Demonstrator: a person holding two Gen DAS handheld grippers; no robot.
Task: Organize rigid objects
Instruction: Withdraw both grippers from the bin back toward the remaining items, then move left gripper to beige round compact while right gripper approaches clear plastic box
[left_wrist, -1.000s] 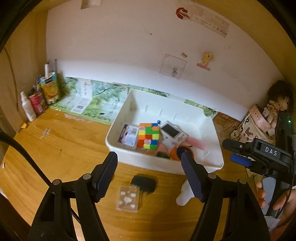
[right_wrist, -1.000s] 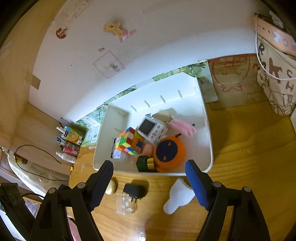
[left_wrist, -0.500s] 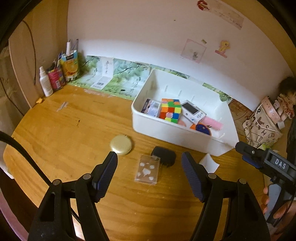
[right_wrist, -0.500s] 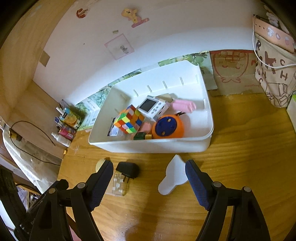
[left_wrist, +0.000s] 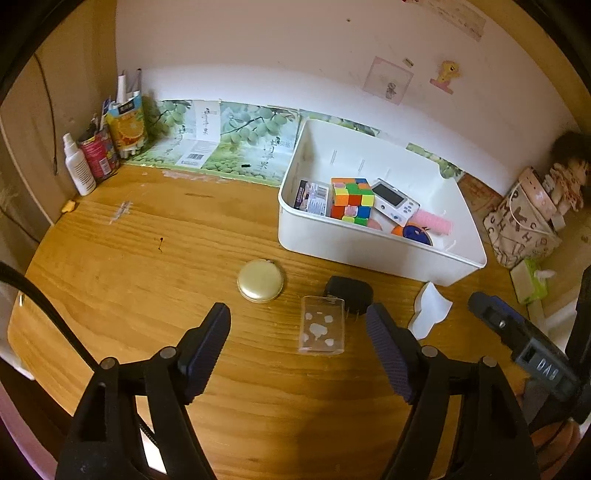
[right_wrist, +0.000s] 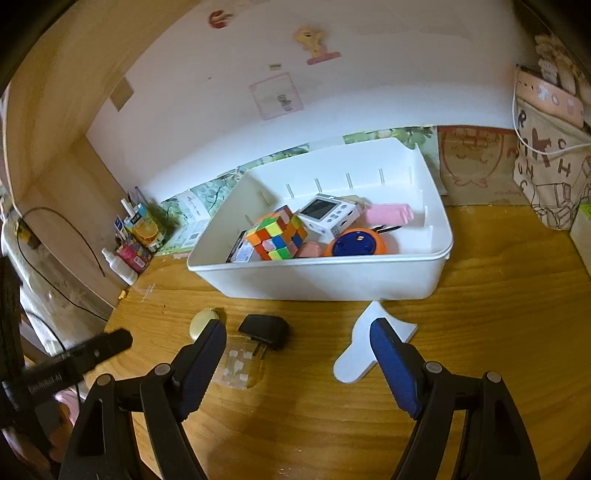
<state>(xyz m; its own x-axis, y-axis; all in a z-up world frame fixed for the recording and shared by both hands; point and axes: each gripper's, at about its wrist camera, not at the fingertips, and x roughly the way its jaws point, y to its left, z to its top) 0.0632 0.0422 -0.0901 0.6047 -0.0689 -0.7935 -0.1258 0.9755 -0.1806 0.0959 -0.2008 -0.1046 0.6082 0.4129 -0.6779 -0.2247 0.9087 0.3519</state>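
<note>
Left claw (left_wrist: 297, 338) has just been opening and hangs released, empty, over the bench (left_wrist: 147, 258); right claw (right_wrist: 297, 354) also released. White bin (left_wrist: 369, 251), upper right, holds a cube (left_wrist: 351, 199); a charger (left_wrist: 349, 291), perhaps, lies before it.

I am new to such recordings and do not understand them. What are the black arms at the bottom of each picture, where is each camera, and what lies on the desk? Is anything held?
No robot here: a person holds one pair of tongs in each hand, with a wide-angle camera on each pair looking forward along its two fingers. One picture comes from the left tongs, the other from the right tongs.

On the wooden desk stands a white bin holding a colour cube, a small white device and other items. In front of the bin lie a round gold case, a black plug, a clear plastic box and a flat white piece.

Both tongs are open and hold nothing. The left jaws have just opened wider.
</note>
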